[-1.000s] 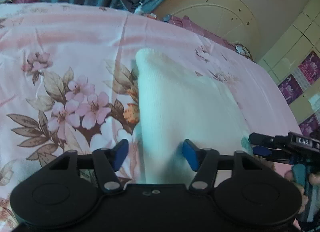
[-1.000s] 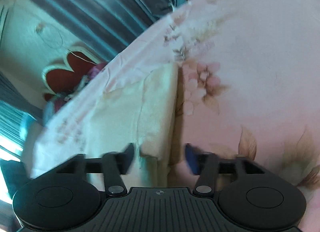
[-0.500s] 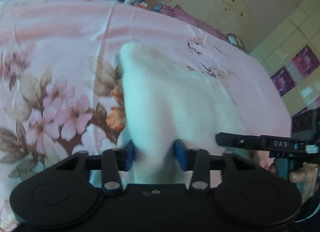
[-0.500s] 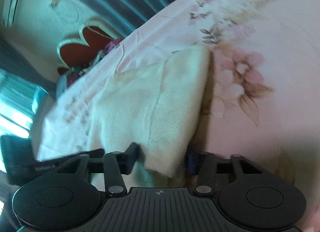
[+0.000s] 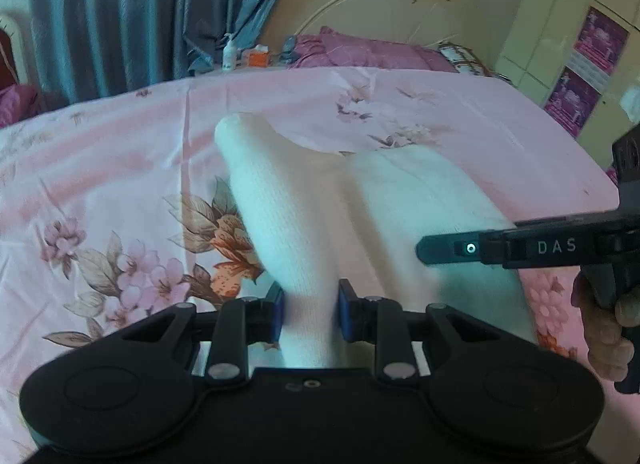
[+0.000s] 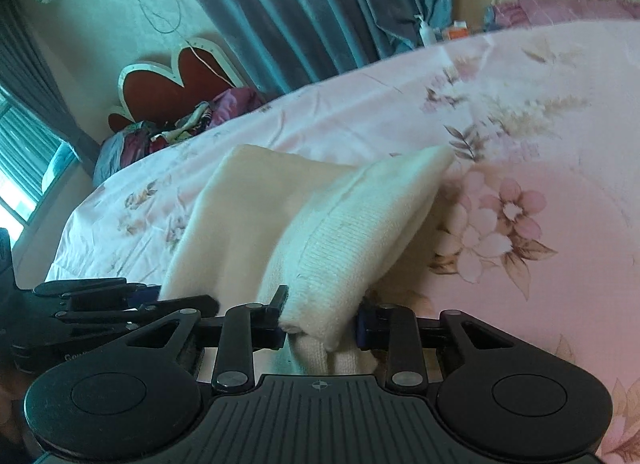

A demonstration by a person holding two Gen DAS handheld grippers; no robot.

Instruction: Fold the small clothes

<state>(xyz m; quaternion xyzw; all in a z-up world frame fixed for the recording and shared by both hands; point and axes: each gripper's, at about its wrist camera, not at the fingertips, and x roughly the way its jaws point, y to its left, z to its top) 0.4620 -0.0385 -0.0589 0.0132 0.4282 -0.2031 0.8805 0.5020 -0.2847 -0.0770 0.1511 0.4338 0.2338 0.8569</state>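
While closing on near corners of cream knit garment (image 5: 304,224), left gripper (image 5: 310,310) and right gripper (image 6: 322,318), long axis stretching away across floral bedsheet (image 5: 120,184).

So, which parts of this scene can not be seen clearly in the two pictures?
- Near hem of the cream knitted garment: left wrist view, hidden behind the black left gripper.
- What kind of garment it is: both views, bunched up.
- Right gripper pad contact: right wrist view, knit covers the pads.
- Small bottle label: too small.
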